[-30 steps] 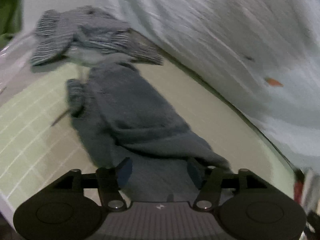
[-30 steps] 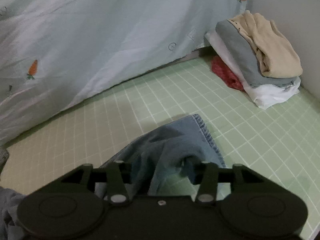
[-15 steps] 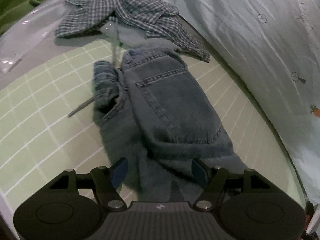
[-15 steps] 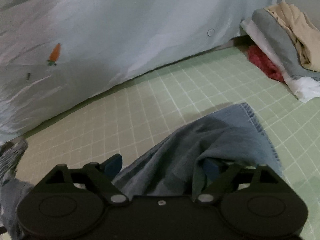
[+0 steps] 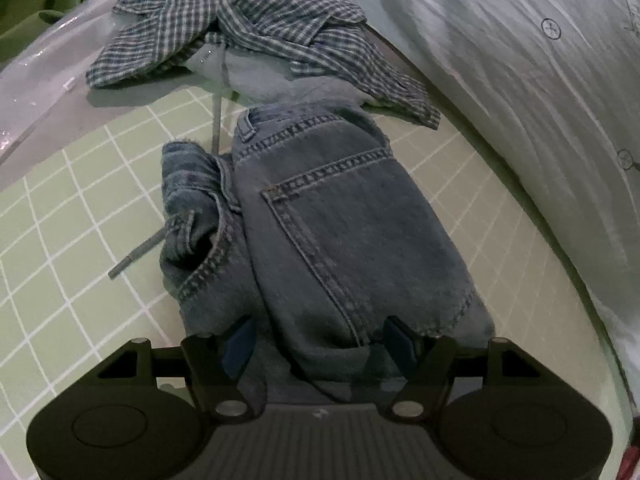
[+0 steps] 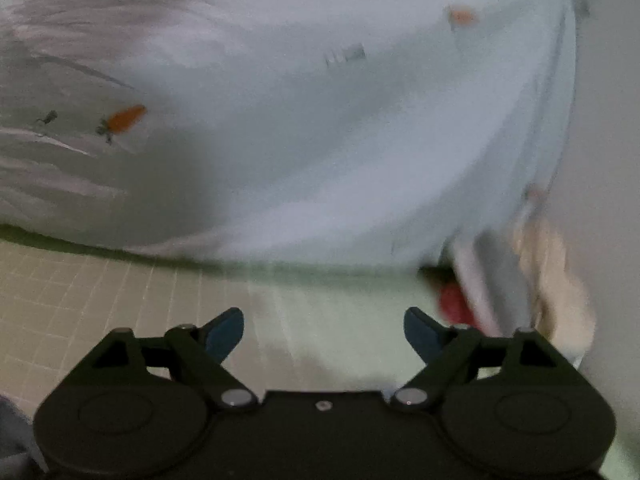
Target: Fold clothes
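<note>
The blue jeans [image 5: 340, 216] lie flat on the green checked mat [image 5: 60, 240], running from near the left gripper [image 5: 320, 340] out to the far side. The left gripper has its two fingers spread wide, and the near end of the jeans sits between them, not squeezed. A checked shirt [image 5: 256, 24] lies crumpled just past the jeans. The right gripper [image 6: 324, 332] is spread wide too, with nothing in it. Far right, a blurry stack of clothes [image 6: 520, 280] sits by the pale sheet [image 6: 320, 120].

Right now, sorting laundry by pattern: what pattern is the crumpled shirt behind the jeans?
Blue-and-white checked shirt; left wrist view shows it best.
</note>
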A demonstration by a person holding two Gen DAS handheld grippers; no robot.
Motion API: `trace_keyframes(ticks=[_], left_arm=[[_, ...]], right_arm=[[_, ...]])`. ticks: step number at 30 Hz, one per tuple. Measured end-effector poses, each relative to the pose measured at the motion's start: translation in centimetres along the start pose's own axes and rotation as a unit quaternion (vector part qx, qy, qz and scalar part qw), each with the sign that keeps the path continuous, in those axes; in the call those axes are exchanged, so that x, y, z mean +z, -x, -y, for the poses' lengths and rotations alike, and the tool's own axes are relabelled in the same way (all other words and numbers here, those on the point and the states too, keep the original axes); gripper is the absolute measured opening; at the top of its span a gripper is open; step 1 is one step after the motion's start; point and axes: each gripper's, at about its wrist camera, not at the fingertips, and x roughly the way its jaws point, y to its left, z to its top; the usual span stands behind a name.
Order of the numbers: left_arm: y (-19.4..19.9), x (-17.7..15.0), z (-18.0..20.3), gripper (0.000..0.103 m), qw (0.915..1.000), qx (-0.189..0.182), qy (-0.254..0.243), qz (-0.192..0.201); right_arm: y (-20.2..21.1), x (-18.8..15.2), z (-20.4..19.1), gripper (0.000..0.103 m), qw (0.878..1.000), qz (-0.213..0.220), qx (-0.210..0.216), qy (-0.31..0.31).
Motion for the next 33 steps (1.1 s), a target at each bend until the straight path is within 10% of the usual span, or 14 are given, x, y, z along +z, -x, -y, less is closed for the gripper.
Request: trace_keyframes(ticks=[4, 9, 15, 22, 28, 31, 33], left_arm=[[-0.1, -0.3, -0.1, 0.071, 1.0000, -0.008, -0.002, 0.004], [-0.8, -0.1, -0.8, 0.069, 0.9989, -0.041, 0.021, 0.008], [-1.9, 0.6, -1.8, 0.069, 0.9965, -0.054, 0.063, -0.004], [-1.8, 2.7, -1.3, 0.069, 0.9965, -0.049, 0.066, 0.012], [-2.2, 2.8, -1.8, 0.069, 0.9962, -0.050, 0.070, 0.010], [-2.3, 2.6, -2.3, 0.048, 0.9943, -0.063, 0.085, 0.013], [-2.2, 3.0, -2.2, 0.015, 0.9939, -0.066, 0.088, 0.013]], right_arm=[[-3.4, -0.3, 0.7, 0.098, 0.992, -0.094, 0.047, -0.063], [-8.5, -3.9, 2.5, 0.097, 0.951, -0.255, 0.061, -0.165], [-9.1, -5.8, 3.7, 0.084, 0.943, -0.286, 0.060, -0.158], [-9.3, -6.4, 5.2, 0.001, 0.925, -0.302, 0.099, -0.207], [-9.0, -6.3, 6.2, 0.001, 0.922, -0.298, 0.109, -0.223], [-8.6, -6.3, 6.5, 0.001, 0.922, -0.293, 0.108, -0.227], [-8.2, -6.0, 6.9, 0.001, 0.925, -0.284, 0.108, -0.231]])
